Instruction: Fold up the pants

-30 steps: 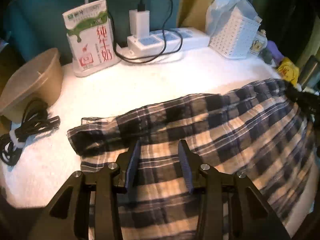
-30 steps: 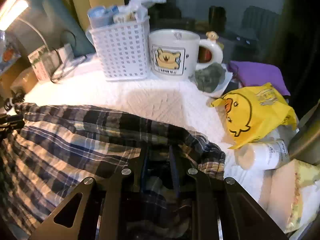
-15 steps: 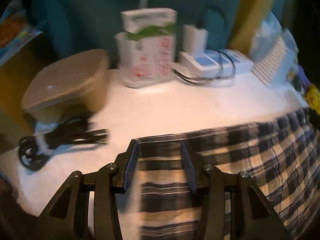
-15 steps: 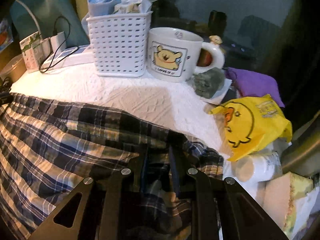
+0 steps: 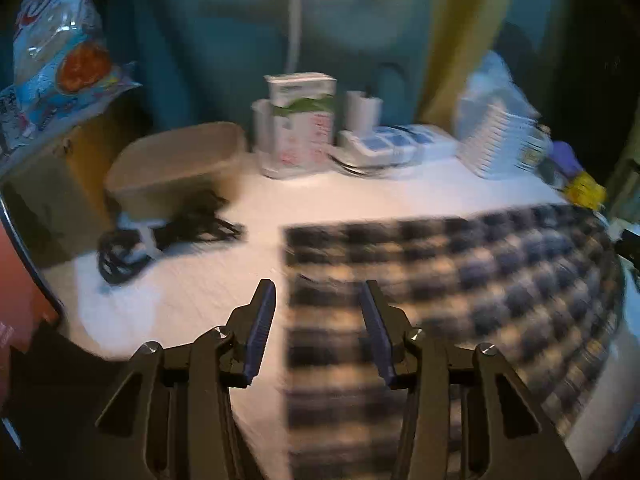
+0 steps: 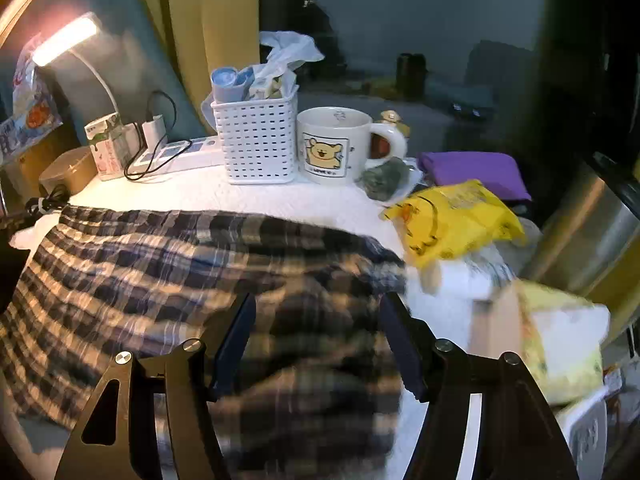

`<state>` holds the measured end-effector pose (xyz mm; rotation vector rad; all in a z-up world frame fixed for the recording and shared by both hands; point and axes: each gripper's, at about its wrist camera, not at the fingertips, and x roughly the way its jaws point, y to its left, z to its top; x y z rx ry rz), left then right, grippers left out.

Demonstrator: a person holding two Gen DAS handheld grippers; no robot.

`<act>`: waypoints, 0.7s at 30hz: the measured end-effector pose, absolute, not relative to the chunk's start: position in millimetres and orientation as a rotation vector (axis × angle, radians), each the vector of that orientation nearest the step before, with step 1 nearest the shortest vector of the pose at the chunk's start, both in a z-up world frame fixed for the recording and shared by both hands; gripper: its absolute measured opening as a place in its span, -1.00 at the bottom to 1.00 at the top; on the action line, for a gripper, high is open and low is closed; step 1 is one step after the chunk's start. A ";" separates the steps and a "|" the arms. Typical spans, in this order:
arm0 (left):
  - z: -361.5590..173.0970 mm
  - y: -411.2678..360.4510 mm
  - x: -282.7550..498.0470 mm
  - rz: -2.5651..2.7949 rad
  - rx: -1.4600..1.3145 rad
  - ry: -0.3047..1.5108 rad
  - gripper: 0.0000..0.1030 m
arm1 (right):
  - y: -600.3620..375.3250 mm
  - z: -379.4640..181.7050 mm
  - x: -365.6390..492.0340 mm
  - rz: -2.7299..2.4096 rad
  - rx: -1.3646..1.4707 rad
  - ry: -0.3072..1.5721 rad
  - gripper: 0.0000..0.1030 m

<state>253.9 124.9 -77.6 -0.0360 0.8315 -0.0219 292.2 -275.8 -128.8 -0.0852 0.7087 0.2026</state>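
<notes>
One pair of plaid pants [image 6: 168,264] lies spread on the white table [image 5: 360,200] under both spread, empty grippers, left gripper [image 5: 316,320] over its edge, right gripper [image 6: 318,332] just opened over bunched cloth, with one mug [image 6: 330,146], one basket [image 6: 256,144], one carton [image 5: 300,120] beyond.

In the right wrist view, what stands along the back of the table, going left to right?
Brown bowl → milk carton → power strip → white basket → bear mug → purple cloth.
</notes>
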 end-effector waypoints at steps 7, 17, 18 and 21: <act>-107.4 82.0 235.3 -0.121 0.026 0.895 -0.14 | -293.4 -142.0 248.4 0.180 -0.055 0.733 0.29; -112.4 104.1 225.5 0.037 0.006 0.928 -0.11 | -306.0 -174.1 208.0 0.177 0.001 0.816 0.30; -108.8 104.9 220.9 0.032 0.002 0.919 -0.11 | -304.5 -175.3 205.5 0.187 0.004 0.818 0.30; -99.3 105.6 204.7 0.020 0.001 0.904 -0.11 | -298.3 -181.9 200.7 0.226 0.012 0.833 0.64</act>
